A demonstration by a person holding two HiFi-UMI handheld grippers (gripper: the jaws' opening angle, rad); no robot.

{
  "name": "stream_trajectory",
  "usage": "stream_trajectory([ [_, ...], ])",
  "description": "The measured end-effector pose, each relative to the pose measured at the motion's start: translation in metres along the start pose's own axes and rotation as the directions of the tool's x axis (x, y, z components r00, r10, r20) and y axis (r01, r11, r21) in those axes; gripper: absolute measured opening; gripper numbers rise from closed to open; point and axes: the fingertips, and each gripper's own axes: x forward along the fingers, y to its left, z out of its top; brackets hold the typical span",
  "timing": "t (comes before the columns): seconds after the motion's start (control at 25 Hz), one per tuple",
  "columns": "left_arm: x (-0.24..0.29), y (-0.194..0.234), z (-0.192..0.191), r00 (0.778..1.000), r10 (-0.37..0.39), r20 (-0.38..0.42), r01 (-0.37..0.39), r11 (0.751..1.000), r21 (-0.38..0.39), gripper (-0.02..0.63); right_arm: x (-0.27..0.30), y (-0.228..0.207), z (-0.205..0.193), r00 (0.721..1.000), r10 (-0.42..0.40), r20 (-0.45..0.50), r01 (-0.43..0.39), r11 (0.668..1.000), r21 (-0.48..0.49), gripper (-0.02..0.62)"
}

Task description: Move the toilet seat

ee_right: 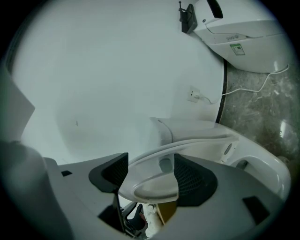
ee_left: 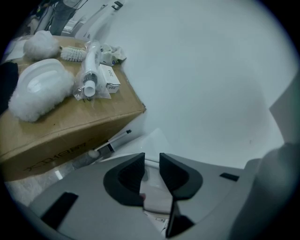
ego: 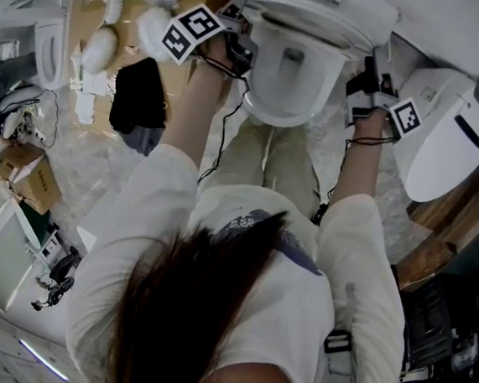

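The toilet seat [ee_right: 197, 141] stood tilted above the toilet bowl [ego: 286, 98], its rim between the wide-apart jaws of the right hand-held gripper [ee_right: 150, 180] (neither pad visibly pressing). At the bowl's left edge, the left hand-held gripper [ee_left: 151, 174] pinched the seat's white edge.

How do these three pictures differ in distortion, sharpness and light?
Head view: strong fisheye bending, even light. Left gripper view: dark round vignette, cardboard box sharp, near jaws soft. Right gripper view: same vignette, pale flat wall, toilet seat between the jaws slightly blurred.
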Motion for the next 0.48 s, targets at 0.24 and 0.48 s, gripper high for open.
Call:
stream_trajectory([
  [0.24,-0.038,-0.007,-0.003,0.997,-0.069,0.033,0.063,0.985,0.157,0.095,-0.032,0.019,-0.017,0.998,-0.036,0.060,0.050,0.971,-0.235,0.313],
  [0.48,-0.114,-0.035,-0.006,0.985,-0.161,0.058,0.115,0.874,0.472,0.076,-0.080,0.061,-0.059,0.986,-0.071,0.148,0.141,0.828,-0.543,0.267],
])
